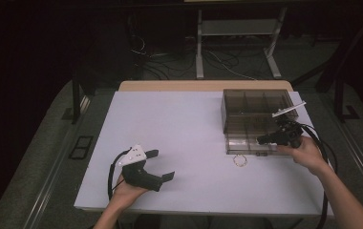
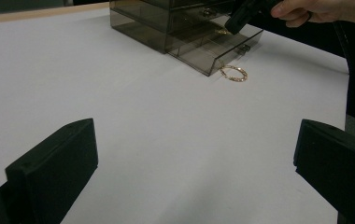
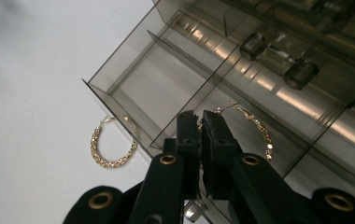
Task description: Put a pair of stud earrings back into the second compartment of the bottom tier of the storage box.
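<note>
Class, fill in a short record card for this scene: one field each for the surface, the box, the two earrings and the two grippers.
surface: white table
box: smoky clear drawer box, bottom drawer pulled out
held earring: gold hoop over the open drawer, in the right gripper
loose earring: gold hoop on the table in front of the drawer
right gripper: shut on the hoop
left gripper: open, apart from the box

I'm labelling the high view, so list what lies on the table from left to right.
left gripper, resting open in the person's left hand → gold hoop earring on the white table → right gripper, jaws shut, over the open drawer of the smoky plastic drawer box.
</note>
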`<state>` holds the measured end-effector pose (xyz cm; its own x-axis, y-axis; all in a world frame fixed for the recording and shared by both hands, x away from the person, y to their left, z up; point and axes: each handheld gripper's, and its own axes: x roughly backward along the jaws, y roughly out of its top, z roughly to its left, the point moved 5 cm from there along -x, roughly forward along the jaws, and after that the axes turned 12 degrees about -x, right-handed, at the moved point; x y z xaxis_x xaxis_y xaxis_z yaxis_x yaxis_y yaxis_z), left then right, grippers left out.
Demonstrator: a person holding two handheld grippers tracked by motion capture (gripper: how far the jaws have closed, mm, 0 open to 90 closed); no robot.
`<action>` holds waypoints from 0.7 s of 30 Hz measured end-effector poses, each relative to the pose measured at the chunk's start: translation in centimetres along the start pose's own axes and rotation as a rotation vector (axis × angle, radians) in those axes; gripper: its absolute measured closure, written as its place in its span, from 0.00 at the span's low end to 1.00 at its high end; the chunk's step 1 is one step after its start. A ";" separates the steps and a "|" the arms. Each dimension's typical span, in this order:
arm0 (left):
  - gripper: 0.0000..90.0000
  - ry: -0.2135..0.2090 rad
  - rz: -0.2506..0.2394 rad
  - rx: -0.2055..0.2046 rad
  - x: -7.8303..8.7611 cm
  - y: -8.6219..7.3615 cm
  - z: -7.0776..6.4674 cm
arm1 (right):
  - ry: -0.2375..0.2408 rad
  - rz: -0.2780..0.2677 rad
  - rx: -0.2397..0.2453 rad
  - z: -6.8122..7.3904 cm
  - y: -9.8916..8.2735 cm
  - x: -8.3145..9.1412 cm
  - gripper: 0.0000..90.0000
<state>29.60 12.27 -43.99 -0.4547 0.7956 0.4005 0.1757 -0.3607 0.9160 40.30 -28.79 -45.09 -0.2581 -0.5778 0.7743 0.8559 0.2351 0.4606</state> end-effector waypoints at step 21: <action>0.00 -0.001 0.005 -0.003 0.0 0.0 0.0 | -0.003 0.005 -0.023 -0.2 -0.2 -0.9 0.84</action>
<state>29.60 12.26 -44.03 -0.4531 0.7943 0.4047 0.1754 -0.3657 0.9141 40.47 -28.48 -46.01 -0.2549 -0.5741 0.7781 0.8675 0.2197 0.4463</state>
